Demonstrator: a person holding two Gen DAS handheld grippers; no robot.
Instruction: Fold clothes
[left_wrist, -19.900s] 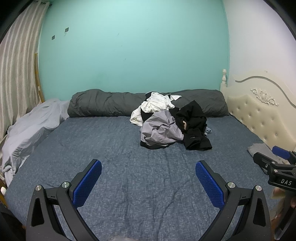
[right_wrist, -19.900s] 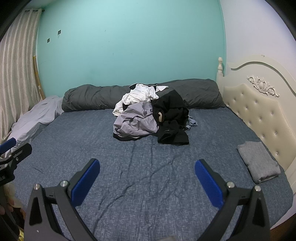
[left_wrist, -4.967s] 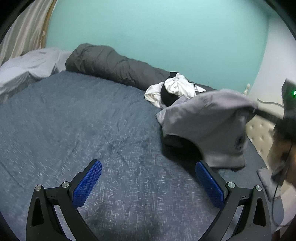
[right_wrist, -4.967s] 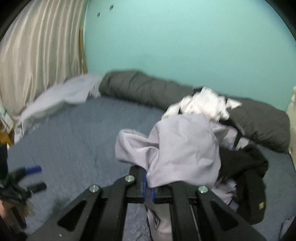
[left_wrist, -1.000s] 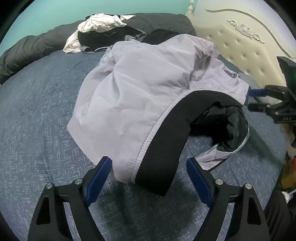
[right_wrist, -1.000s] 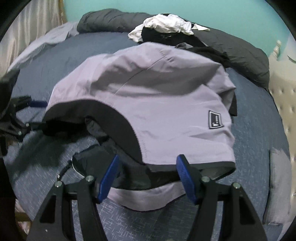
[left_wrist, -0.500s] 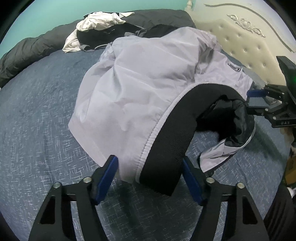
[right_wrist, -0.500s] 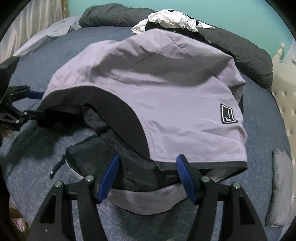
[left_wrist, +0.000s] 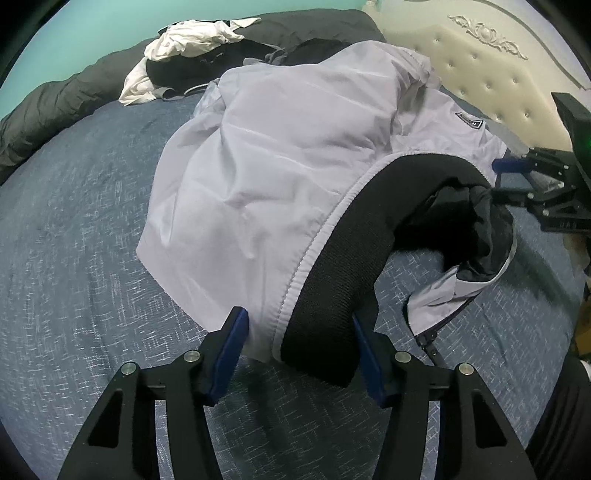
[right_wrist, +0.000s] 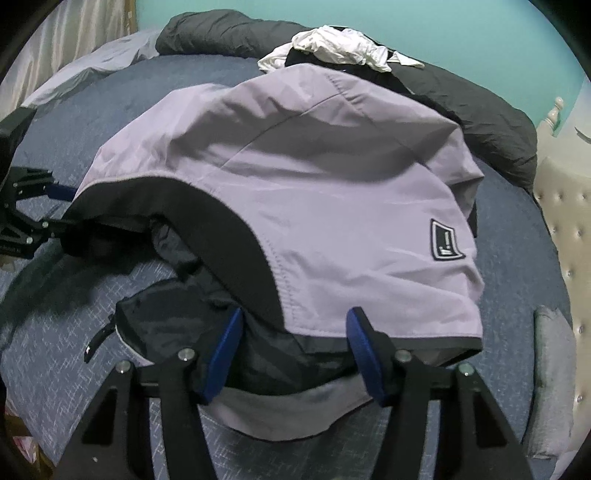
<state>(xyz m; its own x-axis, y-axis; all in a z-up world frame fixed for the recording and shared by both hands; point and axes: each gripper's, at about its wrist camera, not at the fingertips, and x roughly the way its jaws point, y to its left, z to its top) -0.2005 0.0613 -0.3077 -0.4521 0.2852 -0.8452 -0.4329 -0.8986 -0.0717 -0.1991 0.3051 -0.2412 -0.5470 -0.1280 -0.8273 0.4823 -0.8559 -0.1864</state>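
Currently the lavender jacket (left_wrist: 280, 155) lies spread on the blue bed (left_wrist: 74, 236), its black ribbed hem (left_wrist: 354, 243) arching up toward both cameras with the dark lining showing underneath.

Left hand-held gripper (left_wrist: 299, 354): jaws have just been closing, now bracketing the left corner of the hem. Blue pads sit right against the bunched lavender fabric and black rib; looks like contact both sides, so I read it as clamped on the jacket.

Right hand-held gripper (right_wrist: 291, 354): jaws have also just been closing. Hem corner and dark lining are between the fingers, fabric draped over the gap. Pads appear to touch the cloth on both sides, so clamped on the jacket too, though the fabric bulk hides the exact contact.

Each gripper shows at the other view's edge, at the far end of the hem.

Logo patch (right_wrist: 445, 240) sits near the right-hand hem edge. Pile of white and black clothes (right_wrist: 340, 48) lies behind the jacket against the dark grey rolled duvet (right_wrist: 480, 110). Folded grey item (right_wrist: 554, 380) lies by the cream tufted headboard (left_wrist: 491, 77).
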